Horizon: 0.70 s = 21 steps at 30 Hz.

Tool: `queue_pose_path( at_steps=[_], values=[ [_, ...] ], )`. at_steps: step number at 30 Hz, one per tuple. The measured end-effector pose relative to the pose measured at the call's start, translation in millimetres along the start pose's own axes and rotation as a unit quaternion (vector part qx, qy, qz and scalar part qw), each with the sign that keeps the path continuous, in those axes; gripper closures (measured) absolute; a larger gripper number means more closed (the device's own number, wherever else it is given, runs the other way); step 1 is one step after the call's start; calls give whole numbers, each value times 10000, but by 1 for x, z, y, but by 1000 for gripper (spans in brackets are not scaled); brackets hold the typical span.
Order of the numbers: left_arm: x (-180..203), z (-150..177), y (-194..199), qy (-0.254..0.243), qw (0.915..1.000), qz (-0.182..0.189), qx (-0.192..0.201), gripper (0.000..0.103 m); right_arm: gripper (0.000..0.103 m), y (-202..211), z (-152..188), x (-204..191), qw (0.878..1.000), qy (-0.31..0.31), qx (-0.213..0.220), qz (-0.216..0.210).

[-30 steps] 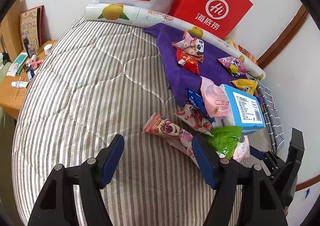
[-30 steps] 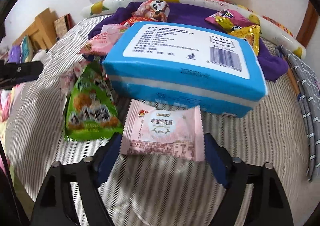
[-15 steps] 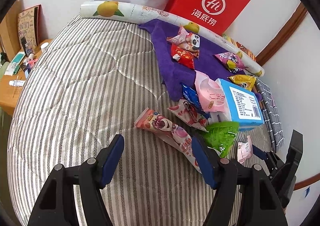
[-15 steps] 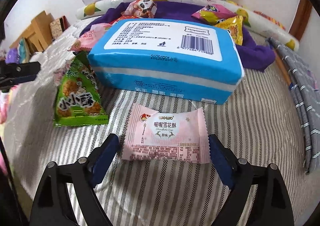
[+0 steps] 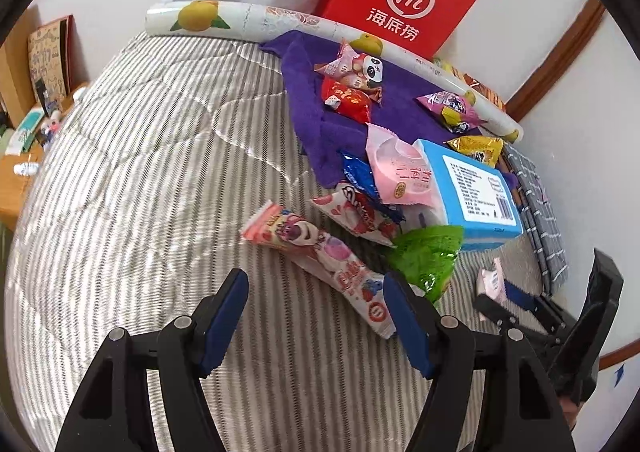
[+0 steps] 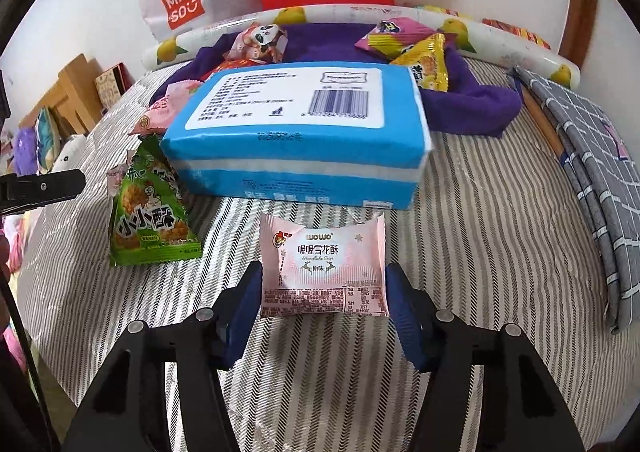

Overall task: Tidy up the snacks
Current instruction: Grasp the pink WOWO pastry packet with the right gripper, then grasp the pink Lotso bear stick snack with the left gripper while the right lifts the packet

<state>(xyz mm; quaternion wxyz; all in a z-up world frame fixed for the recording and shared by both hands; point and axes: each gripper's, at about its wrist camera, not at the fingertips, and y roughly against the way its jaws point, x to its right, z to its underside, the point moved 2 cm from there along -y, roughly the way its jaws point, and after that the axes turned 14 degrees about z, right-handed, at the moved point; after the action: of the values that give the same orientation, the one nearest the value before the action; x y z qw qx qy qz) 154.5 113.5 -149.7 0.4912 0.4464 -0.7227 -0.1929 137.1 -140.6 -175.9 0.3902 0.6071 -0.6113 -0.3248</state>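
The right gripper (image 6: 324, 292) has just been closing in on the pink snow-crisp packet (image 6: 323, 266) — the packet sits squarely between the blue pads, its side edges touching or all but touching them, and it looks slightly bowed, so I'd judge a grasp is being made, though I can't tell if the pinch is firm. The step in hand looks like picking up this one snack; next it needs a secure squeeze, then a lift clear of the striped quilt (image 6: 480, 252).

The left gripper (image 5: 316, 316) hangs half open over the quilt with nothing in it, the long strawberry-bear packet (image 5: 316, 256) just by its right finger.

Just beyond the pink packet lies the blue tissue pack (image 6: 296, 131), the green packet (image 6: 150, 211) to its left — farther back, more snacks on the purple towel (image 6: 472, 103).
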Motion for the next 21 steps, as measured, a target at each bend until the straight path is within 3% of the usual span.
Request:
queue_pose_path(
  at_steps=[8, 12, 14, 16, 21],
  values=[
    [1, -7, -25, 178, 9996, -202, -69, 37, 45, 13, 0, 16, 9997, -129, 155, -142],
    [5, -9, -37, 71, 9990, -381, -202, 49, 45, 20, 1, 27, 9995, -199, 217, -138],
    [7, -8, -43, -28, 9979, -550, -328, 62, 45, 20, 1, 33, 9994, -244, 220, -113],
    [5, -7, -44, -61, 9967, -693, -422, 69, 45, 18, 0, 38, 9992, -310, 211, -116],
    [-3, -6, -31, -78, 9958, -819, -403, 69, 45, 14, 0, 46, 9990, -398, 185, -112]
  ],
)
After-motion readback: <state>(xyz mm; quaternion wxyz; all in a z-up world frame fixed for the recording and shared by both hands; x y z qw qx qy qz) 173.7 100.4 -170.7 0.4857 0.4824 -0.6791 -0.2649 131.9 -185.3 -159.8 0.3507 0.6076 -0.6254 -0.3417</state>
